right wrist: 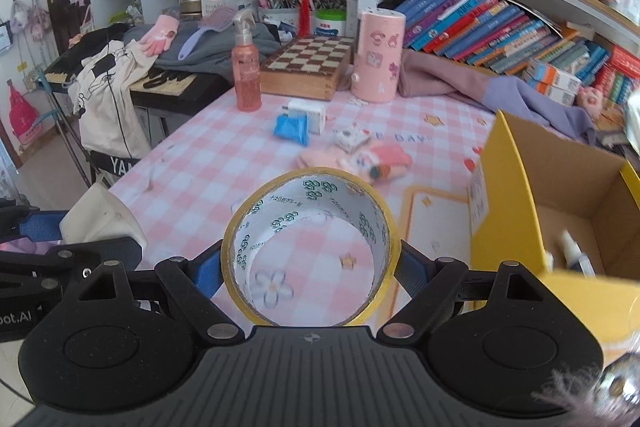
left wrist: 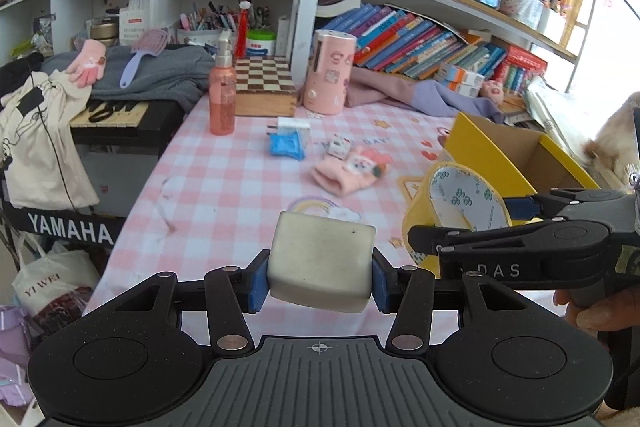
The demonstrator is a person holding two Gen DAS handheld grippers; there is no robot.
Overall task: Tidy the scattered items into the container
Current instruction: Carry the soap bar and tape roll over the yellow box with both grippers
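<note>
Currently both tools are loaded and carried over the pink-and-white checked tablecloth (right wrist: 208, 163). The left gripper (left wrist: 320, 281) is closed to about a third of its span, blue pads pressed on the sides of a pale grey, rounded block of soft-looking material (left wrist: 322, 261). The right gripper (right wrist: 310, 269) stands wide, jaws bearing on the outer wall of a yellow-edged roll of packing tape (right wrist: 310, 251), held with its hole facing the camera.

The container — a yellow cardboard box with a plain brown inside (right wrist: 520, 187) — sits at the right, just beside the tape roll; a small white bottle (right wrist: 572, 253) lies in it. On the cloth, well apart from the box: a blue foil packet (right wrist: 291, 129), a white plug adapter (right wrist: 308, 113), a pink knitted glove (right wrist: 360, 157).

Risks, as I judge them:
- The tape is pinched only across its round wall; a tilt could let it roll out short of the box.
- The two tools ride close — they may knock together at the box mouth.
- The block's rounded sides could slip.

Writing: "YAMAHA" on the keyboard stand (left wrist: 70, 233), "YI WEI" on a bag (left wrist: 42, 285), "DAY" on the cloth.
</note>
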